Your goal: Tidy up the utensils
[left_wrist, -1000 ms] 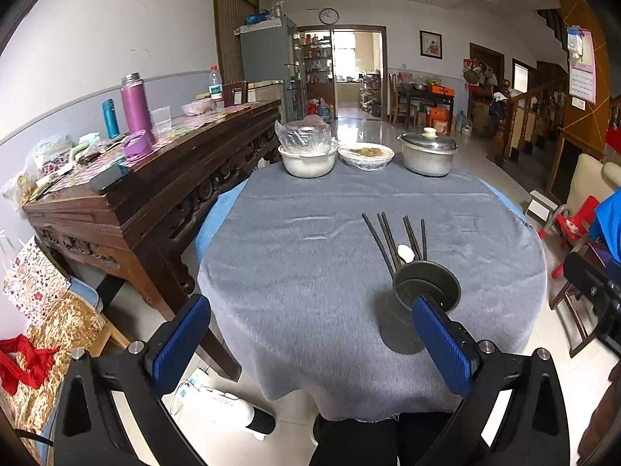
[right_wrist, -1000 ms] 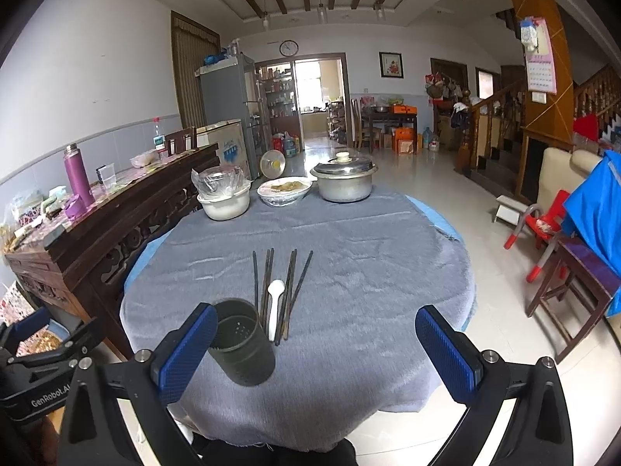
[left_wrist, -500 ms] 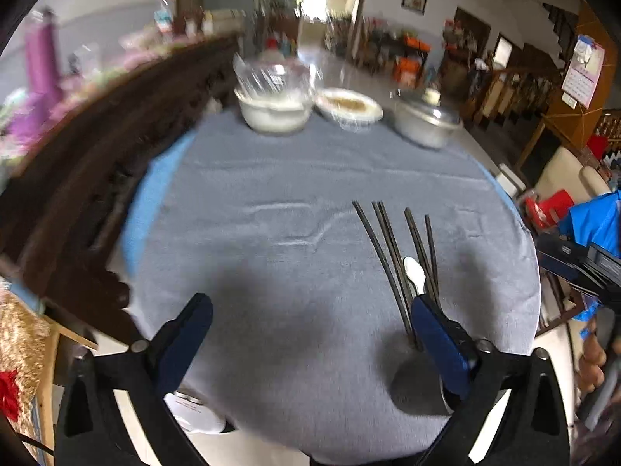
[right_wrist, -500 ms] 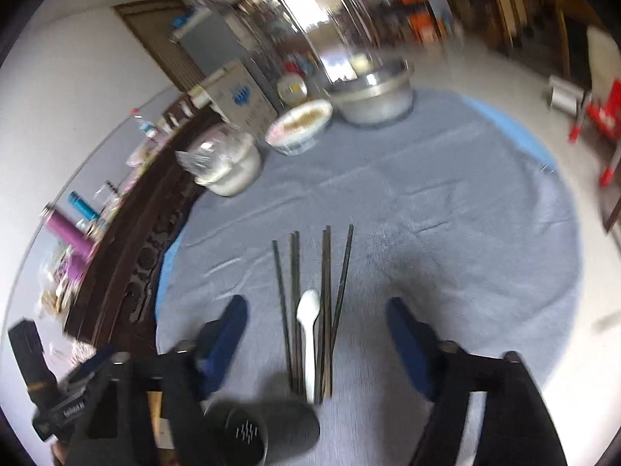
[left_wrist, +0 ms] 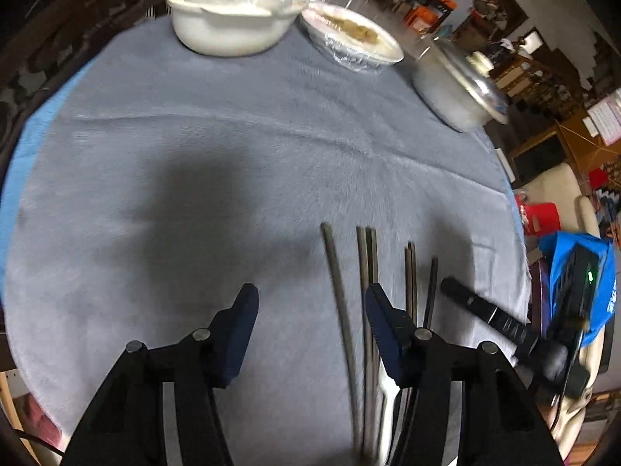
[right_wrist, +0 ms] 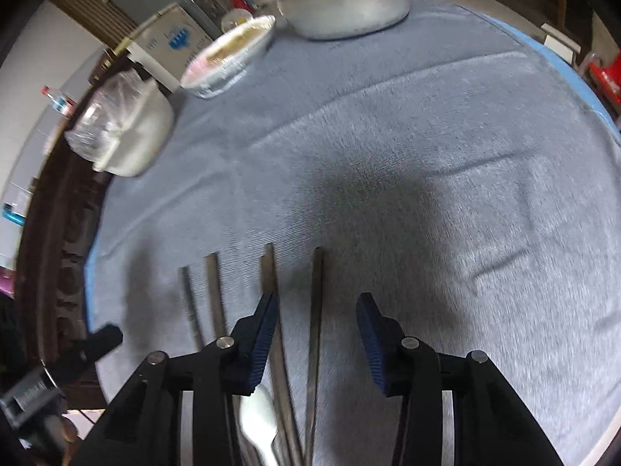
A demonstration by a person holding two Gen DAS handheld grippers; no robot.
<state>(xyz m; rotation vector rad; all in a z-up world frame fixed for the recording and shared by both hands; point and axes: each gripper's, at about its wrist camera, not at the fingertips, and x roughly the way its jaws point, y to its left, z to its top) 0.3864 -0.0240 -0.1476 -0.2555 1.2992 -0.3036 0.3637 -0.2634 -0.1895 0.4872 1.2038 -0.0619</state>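
Several dark chopsticks [left_wrist: 341, 303] lie side by side on the grey tablecloth [left_wrist: 194, 163], with a white spoon [right_wrist: 258, 423] among them. My left gripper [left_wrist: 310, 310] is open and empty, low over the cloth, with the leftmost chopstick between its fingers. My right gripper [right_wrist: 316, 318] is open and empty, straddling the rightmost chopstick [right_wrist: 315, 310]. The right gripper also shows in the left wrist view [left_wrist: 493, 314] at the right. The dark utensil holder is out of view.
At the far edge of the round table stand a white pot covered in plastic [left_wrist: 229, 19], a covered bowl of food [left_wrist: 353, 39] and a lidded metal pot [left_wrist: 462, 93]. A dark wooden sideboard [right_wrist: 58, 240] runs along the left. Chairs stand to the right.
Both grippers have dropped down and forward to the chopsticks and narrowed their opening. The utensil holder has left both views.
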